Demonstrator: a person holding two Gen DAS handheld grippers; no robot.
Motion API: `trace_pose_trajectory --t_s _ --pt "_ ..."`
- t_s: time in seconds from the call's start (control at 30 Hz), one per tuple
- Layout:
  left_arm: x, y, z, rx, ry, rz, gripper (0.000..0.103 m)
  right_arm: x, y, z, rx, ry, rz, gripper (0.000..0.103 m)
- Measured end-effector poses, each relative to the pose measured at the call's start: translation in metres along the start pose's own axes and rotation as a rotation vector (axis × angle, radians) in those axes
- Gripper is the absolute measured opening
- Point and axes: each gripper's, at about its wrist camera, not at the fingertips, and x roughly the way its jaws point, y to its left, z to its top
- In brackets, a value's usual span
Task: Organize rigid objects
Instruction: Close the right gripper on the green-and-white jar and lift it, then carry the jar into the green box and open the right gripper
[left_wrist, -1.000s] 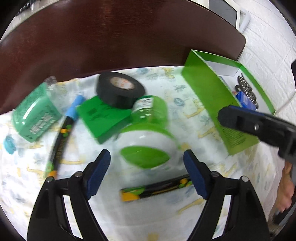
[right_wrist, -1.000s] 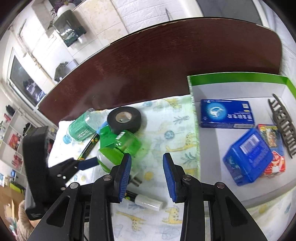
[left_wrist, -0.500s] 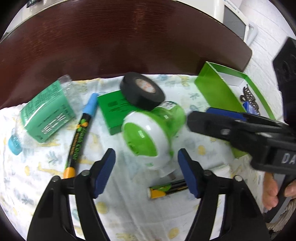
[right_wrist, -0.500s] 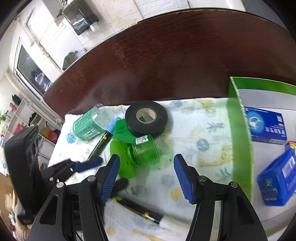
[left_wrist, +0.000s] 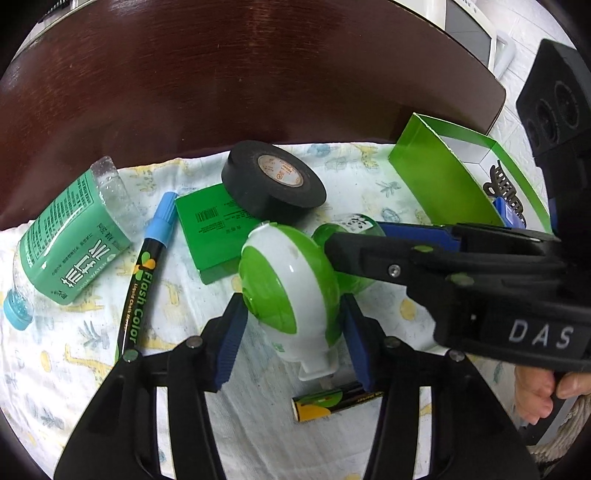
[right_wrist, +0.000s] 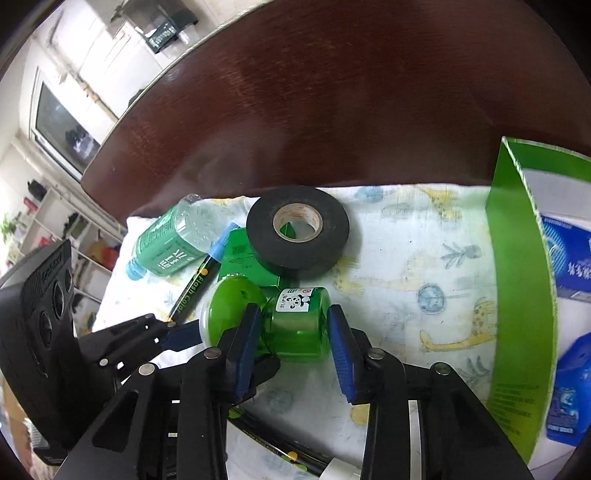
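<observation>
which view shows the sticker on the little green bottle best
The right wrist view: the green bottle sits between the closing right gripper pads with its panda sticker facing the camera. In the left wrist view the right gripper covers most of the bottle; only a sliver of sticker shows.

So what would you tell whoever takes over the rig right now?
Left tongs: closing around the plug-in's white-green dome.
Right tongs: closing around its green bottle; firm grip unclear for both.
Done: blue packs lie in the green box.
Left on the cloth: plug-in, black tape, blue-capped marker, second marker, water bottle, green carton.
</observation>
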Motion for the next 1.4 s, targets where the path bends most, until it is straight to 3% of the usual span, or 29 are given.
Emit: trace_pose_trajectory --t_s 0.27,0.47,0.77,1.1,1.37,1.4 --pt "-0.02 -0.017 0.006 0.028 -0.043 -0.01 0.05 -0.038 0.014 -0.003 -0.039 -0.098 -0.027 0.039" --pt "-0.034 -0.045 0.016 0.087 -0.081 -0.006 0.049 -0.068 0.017 -0.009 -0.102 -0.168 -0.115 0.039" --pt "-0.046 -0.101 0.035 0.188 -0.121 -0.007 0.049 -0.117 -0.021 -0.017 -0.032 -0.27 -0.114 0.039" --pt "-0.031 -0.172 0.067 0.318 -0.132 -0.008 0.049 -0.163 -0.078 -0.02 0.057 -0.369 -0.144 0.039" --pt "-0.008 -0.215 0.092 0.424 -0.147 0.066 0.053 -0.163 -0.141 -0.017 0.229 -0.377 -0.039 0.039" --pt "-0.009 -0.219 0.093 0.43 -0.14 0.046 0.052 -0.163 -0.146 -0.016 0.234 -0.381 -0.034 0.034"
